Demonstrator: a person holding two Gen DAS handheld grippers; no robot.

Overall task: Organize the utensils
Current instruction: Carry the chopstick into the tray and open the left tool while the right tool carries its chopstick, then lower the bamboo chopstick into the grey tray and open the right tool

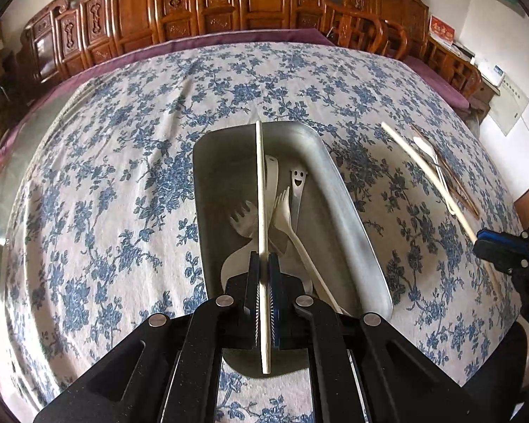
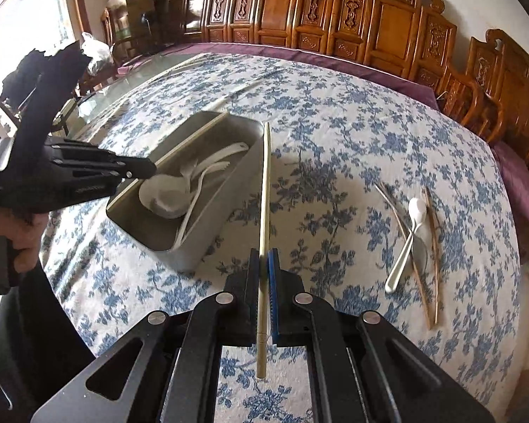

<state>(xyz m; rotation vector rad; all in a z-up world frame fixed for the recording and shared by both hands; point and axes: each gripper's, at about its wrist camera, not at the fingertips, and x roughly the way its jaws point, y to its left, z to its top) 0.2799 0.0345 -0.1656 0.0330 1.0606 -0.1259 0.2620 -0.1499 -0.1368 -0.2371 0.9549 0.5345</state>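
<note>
My left gripper (image 1: 263, 259) is shut on a cream chopstick (image 1: 261, 183), which it holds lengthwise above the metal tray (image 1: 352, 211). Inside the tray lie white plastic forks (image 1: 245, 215), a steel spoon with a smiling face (image 1: 297, 179) and a white ladle (image 2: 165, 197). To the right of the tray (image 2: 211, 225), my right gripper (image 2: 264, 255) is shut on a second cream chopstick (image 2: 265, 190) over the tablecloth. The right gripper (image 1: 485, 246) also shows at the left wrist view's right edge. The left gripper (image 2: 148, 169) appears over the tray's near-left end in the right wrist view.
A white spoon (image 2: 405, 239), a steel spoon and brown chopsticks (image 2: 432, 257) lie together on the blue-flowered cloth (image 2: 335, 134), right of the tray. Carved wooden chairs (image 2: 388, 28) line the table's far side. A person's hand (image 2: 14, 239) holds the left gripper.
</note>
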